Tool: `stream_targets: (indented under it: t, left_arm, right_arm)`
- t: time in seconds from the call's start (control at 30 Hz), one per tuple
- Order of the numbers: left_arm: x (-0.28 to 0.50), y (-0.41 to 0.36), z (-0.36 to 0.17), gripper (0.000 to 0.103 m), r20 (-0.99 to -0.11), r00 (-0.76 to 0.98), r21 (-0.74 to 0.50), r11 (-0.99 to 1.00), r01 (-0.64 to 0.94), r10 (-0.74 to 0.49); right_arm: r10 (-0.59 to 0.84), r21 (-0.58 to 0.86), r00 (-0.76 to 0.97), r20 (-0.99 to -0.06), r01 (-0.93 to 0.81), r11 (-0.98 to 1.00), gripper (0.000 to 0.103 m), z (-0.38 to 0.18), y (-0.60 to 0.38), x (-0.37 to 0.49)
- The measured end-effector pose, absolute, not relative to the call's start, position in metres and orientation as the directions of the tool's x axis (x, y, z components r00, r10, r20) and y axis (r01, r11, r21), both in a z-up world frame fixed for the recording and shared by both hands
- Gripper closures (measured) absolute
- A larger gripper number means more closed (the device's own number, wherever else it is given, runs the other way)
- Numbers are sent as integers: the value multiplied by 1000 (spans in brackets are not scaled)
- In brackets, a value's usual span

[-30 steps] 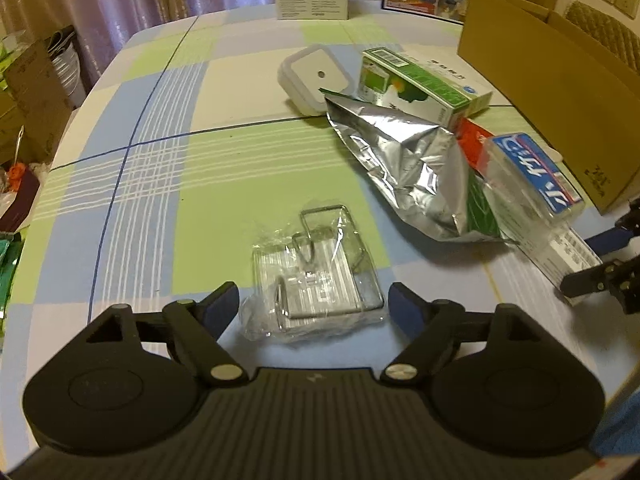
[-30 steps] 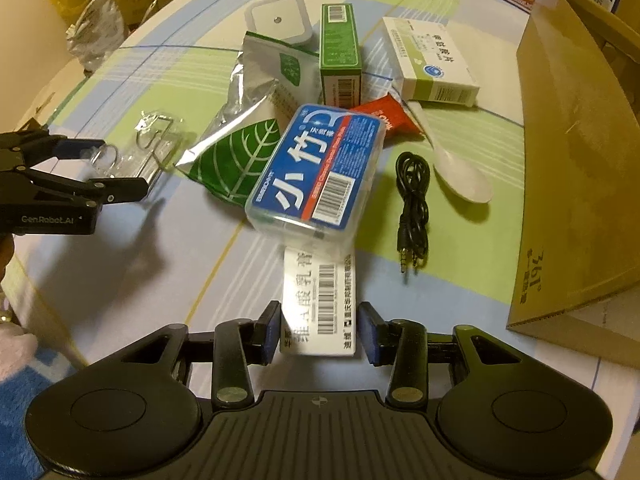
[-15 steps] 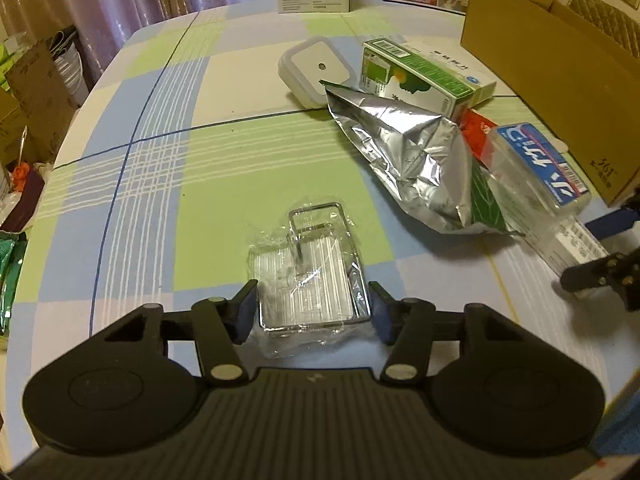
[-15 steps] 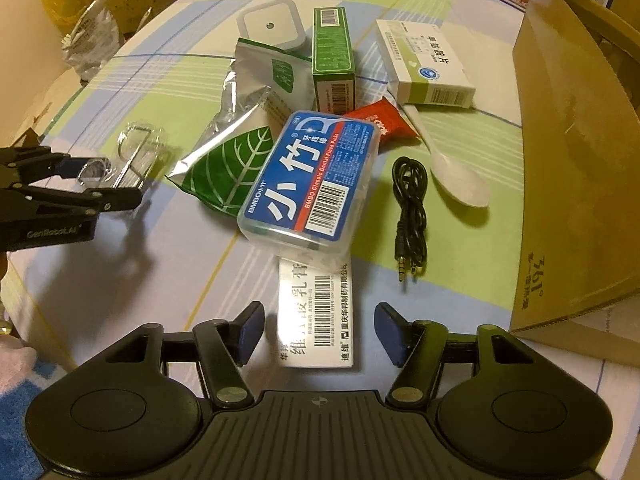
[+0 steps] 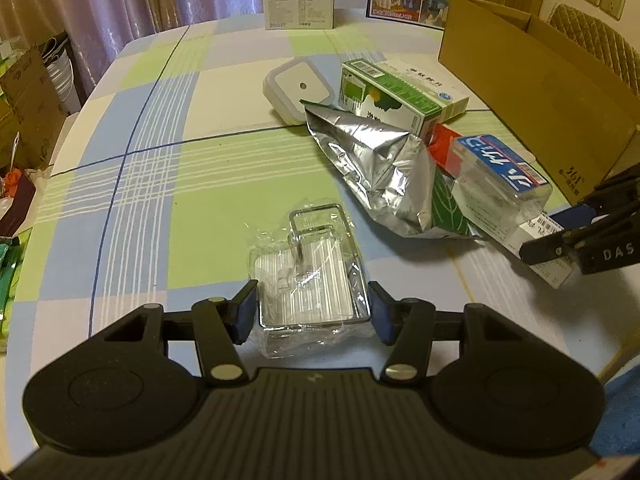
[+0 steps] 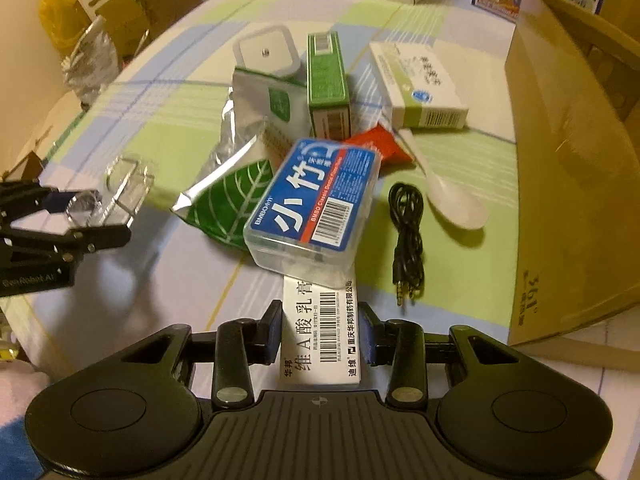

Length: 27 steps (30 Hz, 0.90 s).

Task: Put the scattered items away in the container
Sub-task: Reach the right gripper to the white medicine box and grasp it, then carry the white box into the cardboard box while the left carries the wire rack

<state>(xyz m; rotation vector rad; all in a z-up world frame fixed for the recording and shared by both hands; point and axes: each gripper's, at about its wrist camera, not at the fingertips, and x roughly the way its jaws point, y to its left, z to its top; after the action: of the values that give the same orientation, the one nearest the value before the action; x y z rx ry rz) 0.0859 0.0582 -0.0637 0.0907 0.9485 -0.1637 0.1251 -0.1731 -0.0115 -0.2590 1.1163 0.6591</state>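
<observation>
A wire rack in clear plastic wrap (image 5: 312,280) sits between the pads of my left gripper (image 5: 313,312), which press on its two sides. From the right wrist view the rack (image 6: 124,188) and left gripper (image 6: 108,216) are at the far left. A long white ointment box (image 6: 320,340) with a barcode lies between the jaws of my right gripper (image 6: 321,332); the jaws are closing and the pads touch its sides. Its far end is under a clear case with a blue label (image 6: 316,204). The open cardboard box (image 6: 568,160) stands at the right.
On the checked tablecloth lie a foil bag (image 5: 372,168), a green carton (image 5: 384,100), a white square device (image 5: 298,88), a white medicine box (image 6: 420,88), a red packet (image 6: 380,144), a black cable (image 6: 406,232) and a white spoon (image 6: 448,196). Printed boxes stand at the table's far edge.
The left jaws came in from wide apart onto the wrapped rack. The right jaws spread for a moment, then closed in on the white box.
</observation>
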Motion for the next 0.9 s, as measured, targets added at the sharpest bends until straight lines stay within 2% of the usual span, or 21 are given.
stream_targets:
  t: [0.13,0.27,0.9]
  left_arm:
    - [81,59,-57,51,-807,581,1,984,176,-103]
    - [76,59,-49,51,-801,590,1,985,175,-104]
    - [49,44,-4,51,-770,625,3,978,207,-130]
  right_arm:
    - [431,229,238,-871,-579,783,68,2,-177,127]
    - [471,267,232,-851,-581,768,68,17,-174,119]
    - [488,241,326,-810,-573,783,68,53,-193,77]
